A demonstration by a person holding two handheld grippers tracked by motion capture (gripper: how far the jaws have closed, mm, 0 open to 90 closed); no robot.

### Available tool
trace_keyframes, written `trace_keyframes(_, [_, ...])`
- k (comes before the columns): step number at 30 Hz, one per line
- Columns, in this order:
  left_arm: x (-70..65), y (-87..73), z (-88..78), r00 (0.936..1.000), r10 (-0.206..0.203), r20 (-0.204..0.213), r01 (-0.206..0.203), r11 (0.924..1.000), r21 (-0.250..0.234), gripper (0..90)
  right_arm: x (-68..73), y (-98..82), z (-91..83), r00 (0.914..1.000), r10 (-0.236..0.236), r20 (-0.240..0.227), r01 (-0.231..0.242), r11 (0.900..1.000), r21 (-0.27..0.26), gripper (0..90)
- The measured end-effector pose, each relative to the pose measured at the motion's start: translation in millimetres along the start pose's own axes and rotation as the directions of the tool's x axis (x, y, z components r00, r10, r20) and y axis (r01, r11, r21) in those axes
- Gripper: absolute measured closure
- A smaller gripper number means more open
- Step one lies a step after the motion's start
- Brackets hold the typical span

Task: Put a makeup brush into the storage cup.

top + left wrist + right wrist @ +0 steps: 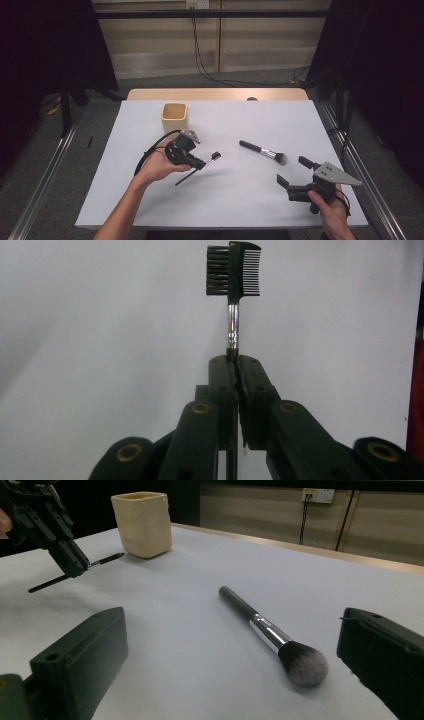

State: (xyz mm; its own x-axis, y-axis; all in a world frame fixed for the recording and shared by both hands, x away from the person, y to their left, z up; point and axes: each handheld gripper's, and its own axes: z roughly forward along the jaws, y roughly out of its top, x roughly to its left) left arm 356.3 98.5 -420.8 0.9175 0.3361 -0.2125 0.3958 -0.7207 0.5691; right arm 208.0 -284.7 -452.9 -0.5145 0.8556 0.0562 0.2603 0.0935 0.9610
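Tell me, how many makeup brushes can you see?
2. A small brow brush with a comb is clamped in the left hand-held gripper, lifted off the table. A big fluffy brush lies flat on the table, right of the middle. The cup might hide more.

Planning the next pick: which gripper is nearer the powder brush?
Right. The right gripper sits open just beside the powder brush bristles; the left gripper, holding the brow comb, is farther off.

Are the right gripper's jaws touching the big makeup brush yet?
Apart. In the right gripper view the right gripper stands open, and bare table shows between each jaw and the makeup brush lying flat between them.
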Motion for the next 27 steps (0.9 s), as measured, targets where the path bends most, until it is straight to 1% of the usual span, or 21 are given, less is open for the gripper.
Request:
trace_keyframes(1, [0.5, -0.7, -1.0, 1.0000, 0.002, -0.007, -0.002, 1.0000, -0.008, 85.9, 0.0, 0.0, 0.0, 1.0000, 0.000, 0.000, 0.000, 1.000, 0.000, 0.0])
trace_keyframes(3, [-0.9, -3.0, -4.1, 0.9993, -0.027, -0.024, 0.026, 0.9979, -0.059, 85.9, -0.1, 0.0, 0.2, 1.0000, 0.000, 0.001, 0.000, 1.000, 0.000, 0.0])
trace_keyframes(4, [-1.6, -3.5, -5.0, 0.9988, -0.034, -0.035, 0.031, 0.9973, -0.067, 85.9, 0.0, 0.0, 0.2, 1.0000, -0.001, 0.001, 0.001, 1.000, 0.000, 0.0])
trace_keyframes(6, [-0.7, -5.6, -6.8, 0.9986, -0.044, -0.030, 0.041, 0.9943, -0.098, 85.9, 0.0, 0.0, 0.2, 1.0000, 0.000, 0.000, 0.000, 1.000, 0.000, 0.0])
trace_keyframes(8, [-0.9, -7.9, -8.7, 0.9978, -0.048, -0.046, 0.042, 0.9911, -0.127, 85.9, 0.0, 0.0, 0.0, 1.0000, 0.000, 0.001, 0.000, 1.000, 0.000, 0.0])
trace_keyframes(10, [-0.8, -9.2, -9.9, 0.9976, -0.056, -0.041, 0.050, 0.9893, -0.137, 85.9, -0.1, 0.0, -0.1, 1.0000, 0.000, 0.001, 0.000, 1.000, 0.000, 0.0])
trace_keyframes(11, [-0.8, -11.8, -11.9, 0.9960, -0.067, -0.058, 0.058, 0.9855, -0.160, 85.9, -0.1, 0.0, -0.1, 1.0000, 0.000, 0.001, 0.000, 1.000, 0.001, 0.0])
trace_keyframes(12, [-0.8, -11.8, -11.9, 0.9960, -0.067, -0.058, 0.058, 0.9855, -0.160, 85.9, 0.0, 0.0, 0.0, 1.0000, 0.000, 0.001, 0.000, 1.000, 0.001, 0.0])
trace_keyframes(13, [-0.6, -14.5, -13.8, 0.9939, -0.082, -0.074, 0.067, 0.9808, -0.183, 85.9, -0.1, -0.1, 0.1, 1.0000, 0.000, 0.001, 0.000, 1.000, 0.001, 0.0])
trace_keyframes(14, [-0.4, -15.7, -14.8, 0.9934, -0.090, -0.072, 0.075, 0.9786, -0.192, 85.9, 0.1, 0.0, 0.1, 1.0000, 0.000, 0.001, 0.000, 1.000, 0.000, 0.0])
trace_keyframes(15, [-0.7, -16.7, -15.8, 0.9905, -0.104, -0.091, 0.084, 0.9758, -0.202, 85.9, 0.2, 0.0, 0.0, 1.0000, 0.000, 0.001, 0.000, 1.000, 0.001, 0.0])
trace_keyframes(16, [-0.5, -17.8, -16.7, 0.9890, -0.115, -0.093, 0.093, 0.9729, -0.212, 85.9, 0.3, 0.0, 0.0, 1.0000, -0.001, 0.000, 0.001, 1.000, 0.001, 0.0])
trace_keyframes(17, [-0.5, -17.8, -16.7, 0.9890, -0.115, -0.093, 0.093, 0.9729, -0.212, 85.9, 0.3, 0.0, 0.0, 1.0000, -0.001, 0.000, 0.001, 1.000, 0.001, 0.0])
trace_keyframes(19, [-0.4, -20.2, -18.7, 0.9858, -0.132, -0.104, 0.105, 0.9673, -0.231, 85.9, 0.2, 0.0, 0.2, 1.0000, -0.001, 0.000, 0.001, 1.000, 0.001, 0.0])
trace_keyframes(20, [0.6, -22.6, -19.5, 0.9849, -0.140, -0.101, 0.112, 0.9628, -0.246, 85.9, 0.3, 0.0, 0.2, 1.0000, -0.001, 0.000, 0.001, 1.000, 0.001, 0.0])
trace_keyframes(22, [1.5, -23.9, -19.8, 0.9852, -0.139, -0.101, 0.111, 0.9638, -0.243, 85.9, 0.3, -0.1, 0.2, 1.0000, -0.001, 0.000, 0.001, 1.000, 0.001, 0.0])
trace_keyframes(23, [3.8, -27.0, -19.8, 0.9827, -0.142, -0.119, 0.110, 0.9630, -0.246, 85.9, 0.2, -0.1, 0.2, 1.0000, 0.002, 0.000, -0.002, 1.000, 0.001, 0.0])
trace_keyframes(24, [4.7, -28.6, -20.1, 0.9829, -0.144, -0.114, 0.112, 0.9611, -0.253, 85.9, 0.2, -0.1, 0.1, 1.0000, 0.002, 0.000, -0.002, 1.000, 0.001, 0.0])
trace_keyframes(25, [4.8, -29.9, -20.5, 0.9824, -0.141, -0.123, 0.104, 0.9592, -0.263, 85.9, 0.2, -0.1, 0.0, 1.0000, 0.002, 0.000, -0.002, 1.000, 0.000, 0.0])
trace_keyframes(26, [4.8, -29.9, -20.5, 0.9824, -0.141, -0.123, 0.104, 0.9592, -0.263, 85.9, 0.0, -0.1, -0.1, 1.0000, 0.002, 0.000, -0.002, 1.000, -0.001, 0.0])
trace_keyframes(27, [4.9, -31.2, -21.2, 0.9821, -0.139, -0.127, 0.100, 0.9568, -0.273, 85.9, 0.0, -0.1, -0.1, 1.0000, 0.002, 0.000, -0.002, 1.000, -0.001, 0.0])
